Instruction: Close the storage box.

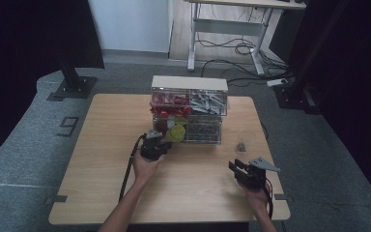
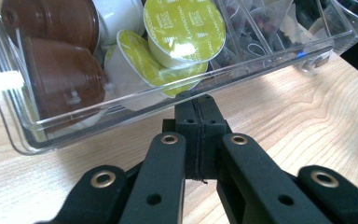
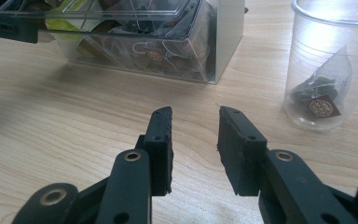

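Pale wooden worktop carries a clear drawer unit; left claw is clenched on the open lower drawer's front edge; right claw rests released near a cup; a hard pull could spill the capsules.

The left claw is pressed closed against the front lip of a clear drawer holding green-lidded capsules and brown capsules, above the wooden tabletop.
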`<state>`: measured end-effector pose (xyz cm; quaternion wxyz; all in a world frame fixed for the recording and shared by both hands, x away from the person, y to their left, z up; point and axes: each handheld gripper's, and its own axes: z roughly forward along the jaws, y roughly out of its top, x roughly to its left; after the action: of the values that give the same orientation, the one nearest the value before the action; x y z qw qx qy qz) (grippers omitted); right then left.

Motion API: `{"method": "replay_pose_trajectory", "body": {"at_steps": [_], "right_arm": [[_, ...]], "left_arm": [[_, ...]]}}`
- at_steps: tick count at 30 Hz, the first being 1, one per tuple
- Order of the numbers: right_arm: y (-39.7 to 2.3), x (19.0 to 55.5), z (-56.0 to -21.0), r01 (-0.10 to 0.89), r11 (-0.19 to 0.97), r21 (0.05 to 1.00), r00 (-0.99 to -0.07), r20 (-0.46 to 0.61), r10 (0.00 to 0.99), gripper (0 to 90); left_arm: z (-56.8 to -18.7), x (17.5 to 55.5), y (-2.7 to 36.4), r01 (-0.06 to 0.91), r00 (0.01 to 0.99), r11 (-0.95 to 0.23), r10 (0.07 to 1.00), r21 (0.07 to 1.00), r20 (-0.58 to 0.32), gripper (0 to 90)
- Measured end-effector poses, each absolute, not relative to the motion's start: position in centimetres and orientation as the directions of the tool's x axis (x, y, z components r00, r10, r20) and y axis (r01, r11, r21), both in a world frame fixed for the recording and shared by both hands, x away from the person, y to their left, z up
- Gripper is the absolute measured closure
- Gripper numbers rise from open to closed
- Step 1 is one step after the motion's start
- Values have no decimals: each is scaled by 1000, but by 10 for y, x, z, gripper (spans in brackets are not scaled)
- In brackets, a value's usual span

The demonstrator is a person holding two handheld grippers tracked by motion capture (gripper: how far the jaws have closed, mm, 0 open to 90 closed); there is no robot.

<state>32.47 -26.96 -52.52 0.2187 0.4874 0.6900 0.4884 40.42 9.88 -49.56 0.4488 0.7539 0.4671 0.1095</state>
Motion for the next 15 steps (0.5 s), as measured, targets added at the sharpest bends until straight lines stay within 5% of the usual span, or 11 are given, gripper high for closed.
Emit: {"method": "replay_pose_trajectory", "body": {"at_steps": [15], "right_arm": [[-268,325,-529,469,53,881,-427,175,887,648]], "left_arm": [[-503,404,100,618,538,-164,801,769,-262,891]]}}
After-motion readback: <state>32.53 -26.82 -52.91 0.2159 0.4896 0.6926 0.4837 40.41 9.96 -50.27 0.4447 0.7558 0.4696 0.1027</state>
